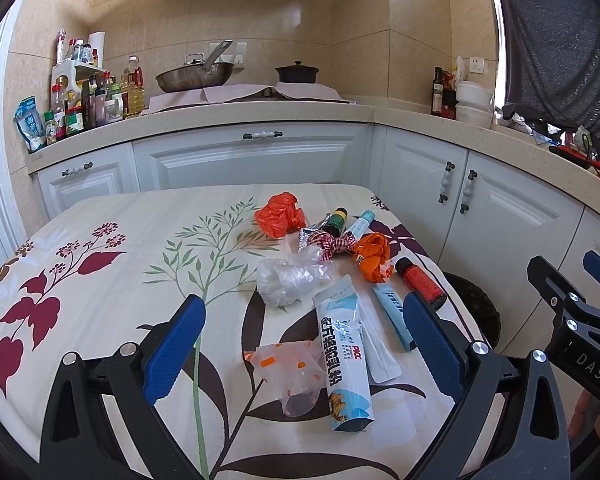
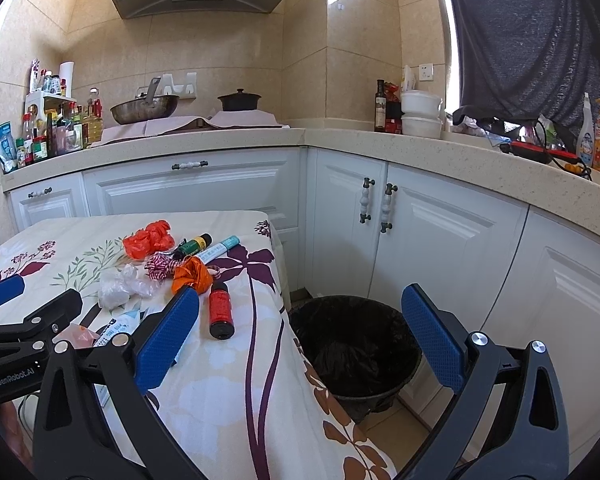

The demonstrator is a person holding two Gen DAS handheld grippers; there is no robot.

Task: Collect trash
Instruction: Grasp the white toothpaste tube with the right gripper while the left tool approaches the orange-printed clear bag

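Observation:
Trash lies on the floral tablecloth [image 1: 100,240]: a red crumpled bag [image 1: 279,214], an orange wrapper [image 1: 374,255], clear crumpled plastic [image 1: 288,278], a blue-white sachet [image 1: 344,356], a spotted clear bag [image 1: 292,372], a red bottle [image 1: 420,282] and a checked ribbon [image 1: 334,245]. My left gripper [image 1: 300,344] is open and empty above the sachet. My right gripper [image 2: 300,340] is open and empty, over the table edge and the black-lined bin [image 2: 356,344]. The red bottle [image 2: 221,312] lies just past its left finger [image 2: 168,336].
White cabinets [image 2: 420,240] and a beige counter [image 2: 220,142] wrap around behind the table. The counter holds a wok [image 2: 144,108], a black pot [image 2: 239,100], several sauce bottles [image 2: 56,128] and white tubs [image 2: 420,118]. The bin stands on the floor between table and cabinets.

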